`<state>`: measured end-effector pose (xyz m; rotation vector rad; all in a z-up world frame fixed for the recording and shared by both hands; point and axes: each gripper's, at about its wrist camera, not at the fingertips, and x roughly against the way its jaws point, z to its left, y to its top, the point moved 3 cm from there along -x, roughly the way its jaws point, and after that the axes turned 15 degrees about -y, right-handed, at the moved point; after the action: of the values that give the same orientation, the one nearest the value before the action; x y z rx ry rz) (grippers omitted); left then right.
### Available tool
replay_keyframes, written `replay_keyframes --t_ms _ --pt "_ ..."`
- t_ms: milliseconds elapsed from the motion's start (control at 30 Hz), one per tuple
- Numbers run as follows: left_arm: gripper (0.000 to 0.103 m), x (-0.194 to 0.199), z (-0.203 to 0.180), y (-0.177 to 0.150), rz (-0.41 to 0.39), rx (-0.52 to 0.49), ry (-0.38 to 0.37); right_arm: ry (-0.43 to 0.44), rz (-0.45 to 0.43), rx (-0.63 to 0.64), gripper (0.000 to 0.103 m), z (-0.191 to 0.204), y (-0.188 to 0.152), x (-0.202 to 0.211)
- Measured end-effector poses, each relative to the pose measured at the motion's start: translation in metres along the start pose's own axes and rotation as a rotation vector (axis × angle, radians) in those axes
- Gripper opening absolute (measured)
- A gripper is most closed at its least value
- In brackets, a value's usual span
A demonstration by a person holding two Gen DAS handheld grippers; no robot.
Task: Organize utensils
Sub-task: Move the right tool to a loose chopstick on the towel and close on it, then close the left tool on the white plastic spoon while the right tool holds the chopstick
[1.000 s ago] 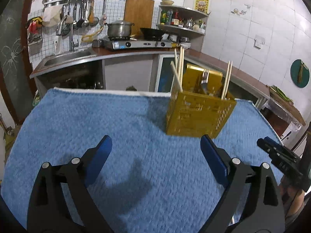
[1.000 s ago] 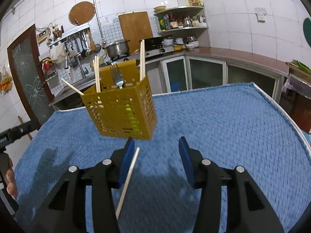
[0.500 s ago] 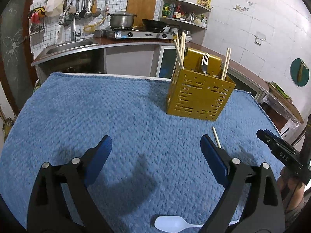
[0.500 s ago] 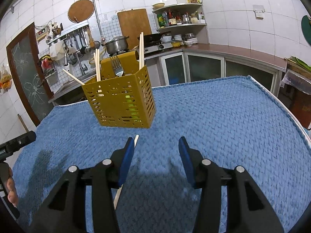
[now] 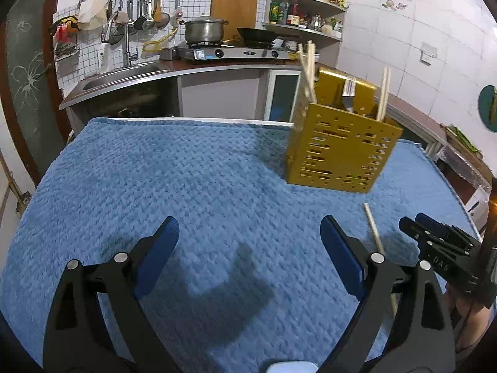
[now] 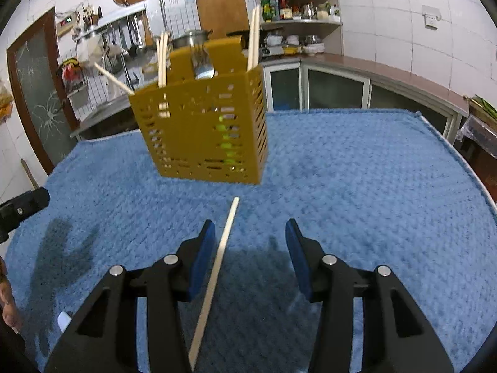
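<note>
A yellow perforated utensil holder (image 5: 340, 152) stands on the blue towel (image 5: 186, 186), with chopsticks and a fork inside; it also shows in the right wrist view (image 6: 202, 133). A loose chopstick (image 6: 217, 267) lies on the towel in front of it, running between the right gripper's fingers near the left pad; it also shows in the left wrist view (image 5: 374, 233). A white spoon (image 5: 289, 366) lies at the left view's bottom edge. My left gripper (image 5: 248, 245) is open and empty. My right gripper (image 6: 250, 248) is open, low over the chopstick.
The towel (image 6: 372, 186) covers the table, whose edges drop off on all sides. A kitchen counter (image 5: 174, 71) with sink, stove and pots stands behind. The right gripper (image 5: 441, 248) shows at the left view's right edge.
Both views have shifted; the holder looks closer and larger in the right wrist view. The loose chopstick now runs between the right gripper's fingers. The spoon has slid to the left view's bottom edge.
</note>
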<state>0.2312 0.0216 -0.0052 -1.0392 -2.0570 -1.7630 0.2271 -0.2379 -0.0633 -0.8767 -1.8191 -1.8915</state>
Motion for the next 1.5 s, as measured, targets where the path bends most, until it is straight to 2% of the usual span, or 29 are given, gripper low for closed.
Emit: replay_keyframes --t_ms 133,367,467,567,600,633,667,833,900,1167,1233,1367,1500 --pt "0.09 -0.012 0.014 0.001 0.013 0.022 0.012 -0.019 0.034 0.024 0.047 0.013 -0.003 -0.016" --pt "0.092 -0.032 0.034 0.01 0.037 -0.005 0.075 -0.053 0.113 0.037 0.046 0.026 0.002 -0.037" --pt "0.092 -0.038 0.039 0.015 0.049 -0.003 0.087 -0.067 0.156 0.051 0.032 0.032 0.002 -0.044" --pt "0.092 -0.041 0.041 0.016 0.054 0.004 0.085 -0.096 0.182 0.062 0.03 0.036 0.002 -0.049" --pt "0.092 -0.042 0.041 0.016 0.056 0.007 0.082 -0.101 0.188 0.061 0.026 0.038 0.003 -0.049" --pt "0.092 -0.042 0.041 0.014 0.059 0.009 0.08 -0.102 0.189 0.063 0.022 0.039 0.004 -0.05" --pt "0.092 -0.043 0.039 0.013 0.067 0.011 0.078 -0.1 0.183 0.068 0.012 0.04 0.005 -0.051" --pt "0.092 -0.036 0.026 0.006 0.08 0.028 0.059 -0.042 0.173 0.038 0.006 0.03 0.008 -0.042" --pt "0.092 -0.031 0.019 0.003 0.08 0.024 0.057 -0.03 0.165 0.028 0.0 0.02 0.01 -0.034" --pt "0.092 -0.012 -0.021 -0.023 0.109 0.02 0.045 -0.01 0.136 0.017 0.0 -0.02 0.01 -0.009" --pt "0.092 -0.009 -0.028 -0.028 0.12 0.014 0.039 0.033 0.144 0.004 0.0 -0.025 0.011 -0.011" --pt "0.092 -0.007 -0.032 -0.034 0.128 -0.003 0.05 0.051 0.185 0.036 0.004 -0.013 0.004 -0.019" --pt "0.092 -0.014 -0.011 -0.03 0.13 0.01 0.076 0.029 0.188 0.076 0.004 -0.001 0.001 -0.026"
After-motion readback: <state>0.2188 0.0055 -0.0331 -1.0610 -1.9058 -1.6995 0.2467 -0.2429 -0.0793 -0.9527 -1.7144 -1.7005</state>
